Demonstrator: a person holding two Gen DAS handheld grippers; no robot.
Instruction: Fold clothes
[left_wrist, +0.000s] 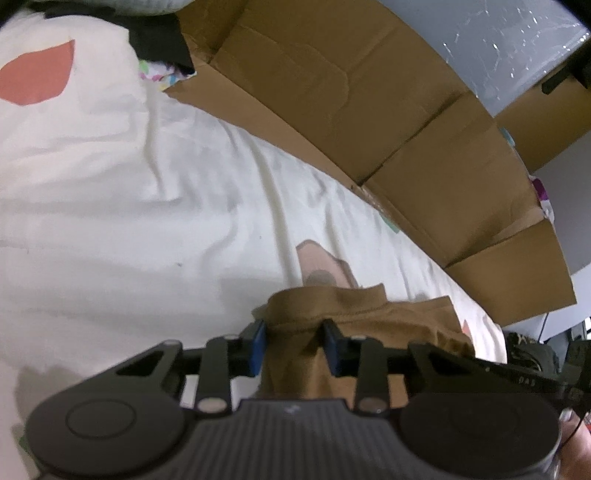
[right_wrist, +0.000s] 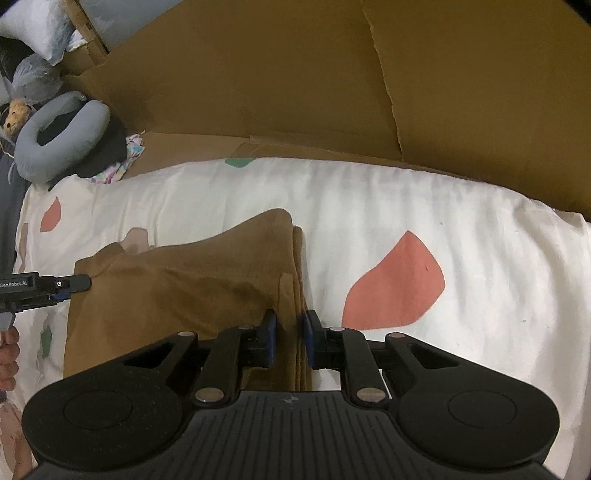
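Observation:
A brown garment (right_wrist: 184, 295) lies folded on the white bed sheet (right_wrist: 369, 199), several layers stacked along its right edge. My right gripper (right_wrist: 290, 332) is at that edge near the front, its blue pads closed on the stacked layers. In the right wrist view my left gripper (right_wrist: 74, 284) reaches in from the left to the garment's far left corner. In the left wrist view the brown garment (left_wrist: 369, 321) bunches up between the pads of my left gripper (left_wrist: 295, 343), which is shut on it.
Flattened cardboard (right_wrist: 258, 74) stands along the far side of the bed, also seen as cardboard (left_wrist: 332, 92). A grey neck pillow (right_wrist: 55, 147) and dark clothes lie at the far left corner. A person's hand (right_wrist: 7, 354) shows at the left edge.

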